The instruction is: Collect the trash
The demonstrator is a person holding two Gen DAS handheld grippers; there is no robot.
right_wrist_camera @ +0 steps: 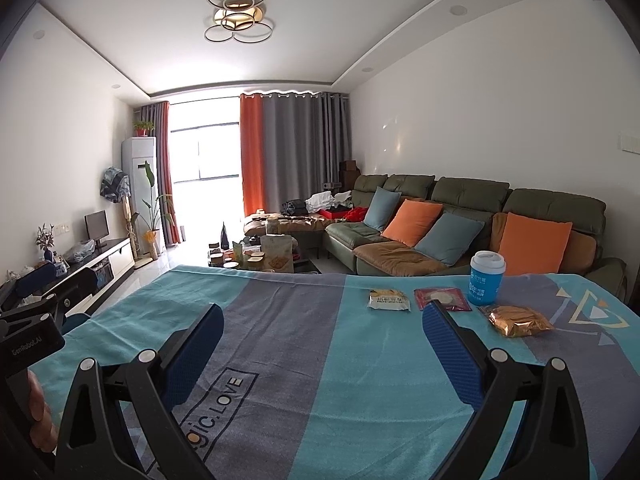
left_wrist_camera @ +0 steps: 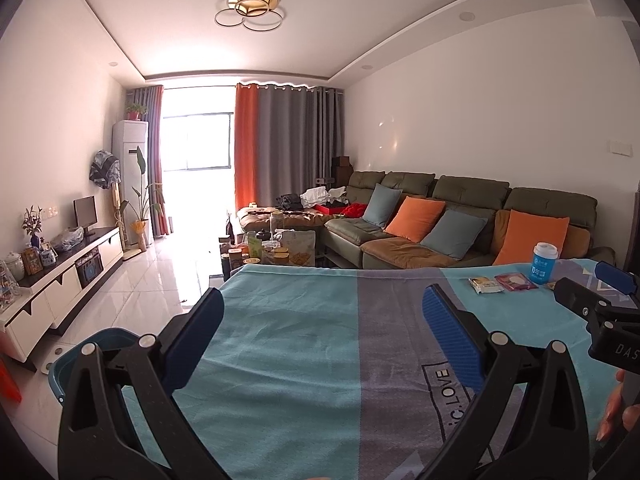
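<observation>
Trash lies on a table covered by a teal and grey cloth [right_wrist_camera: 320, 340]: a white and yellow snack packet [right_wrist_camera: 389, 300], a red packet [right_wrist_camera: 442, 299], a crumpled gold wrapper [right_wrist_camera: 518, 321] and a blue cup with a white lid [right_wrist_camera: 486, 278]. In the left wrist view the packets [left_wrist_camera: 486, 285] [left_wrist_camera: 516, 281] and the cup [left_wrist_camera: 545, 263] sit at the far right. My left gripper [left_wrist_camera: 322, 312] is open and empty above the cloth. My right gripper [right_wrist_camera: 322, 326] is open and empty, short of the packets. A blue bin [left_wrist_camera: 86, 350] stands at the table's left edge.
A green sofa [right_wrist_camera: 460, 216] with orange and blue cushions runs along the right wall behind the table. A cluttered coffee table [right_wrist_camera: 260, 258] stands beyond the table's far edge. A TV cabinet [left_wrist_camera: 60, 280] lines the left wall. White tiled floor [left_wrist_camera: 132, 280] lies between.
</observation>
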